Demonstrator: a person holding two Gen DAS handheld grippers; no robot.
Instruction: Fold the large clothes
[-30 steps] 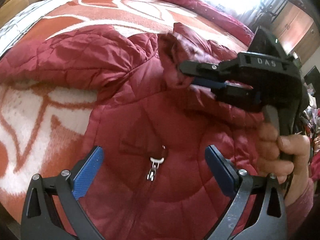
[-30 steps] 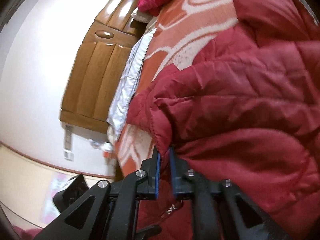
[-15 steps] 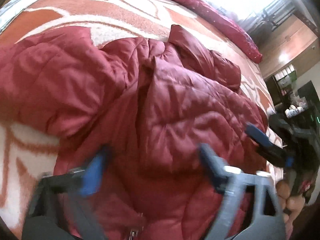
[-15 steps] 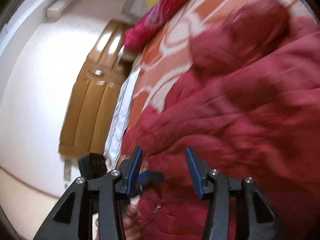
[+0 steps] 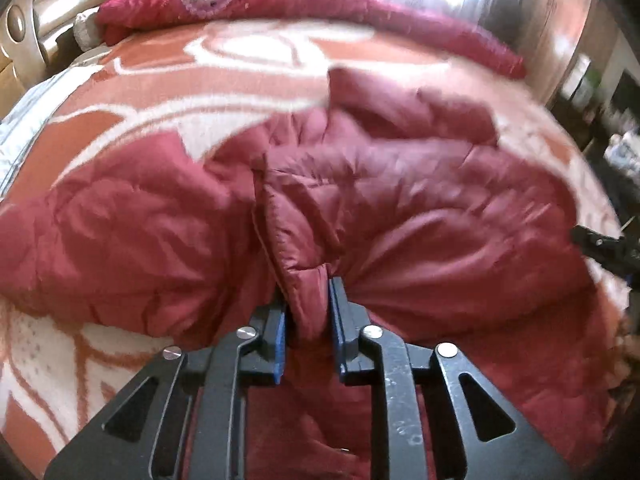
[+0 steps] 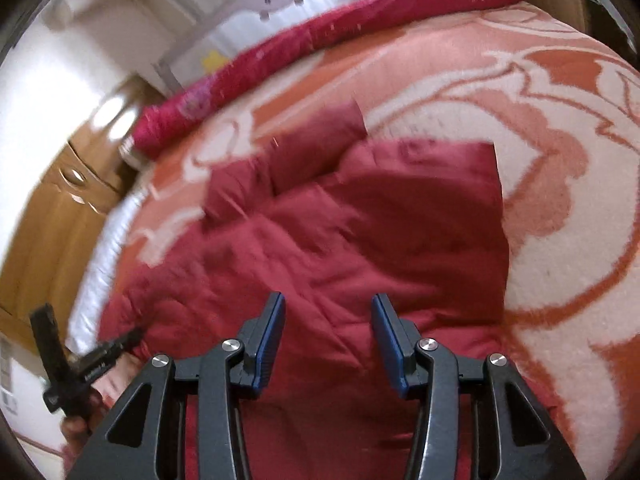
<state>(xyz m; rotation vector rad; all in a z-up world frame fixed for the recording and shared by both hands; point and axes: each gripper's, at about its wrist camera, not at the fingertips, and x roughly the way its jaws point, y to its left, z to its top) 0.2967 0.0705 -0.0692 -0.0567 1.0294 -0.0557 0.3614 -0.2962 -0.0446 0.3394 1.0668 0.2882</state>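
My left gripper (image 5: 307, 312) is clenched on a fold of the red quilted jacket (image 5: 400, 208), the fabric pinched between its two blue pads (image 5: 280, 336). The gripped fold rises straight ahead of this gripper as a narrow ridge. The rest of the jacket spreads to either side and beyond it, lying on the orange-and-white patterned blanket (image 5: 160, 92) of the bed. A rolled crimson quilt (image 5: 280, 4) lies along the far edge of the bed, well apart from the gripper.

My right gripper (image 6: 328, 340) is released, its jaws standing wide apart above the jacket (image 6: 380, 232); I see no fabric between them. The jacket lies directly ahead of and beneath it. Down and to the left of this gripper, the left gripper (image 6: 120, 344) is at the jacket's near-left edge.
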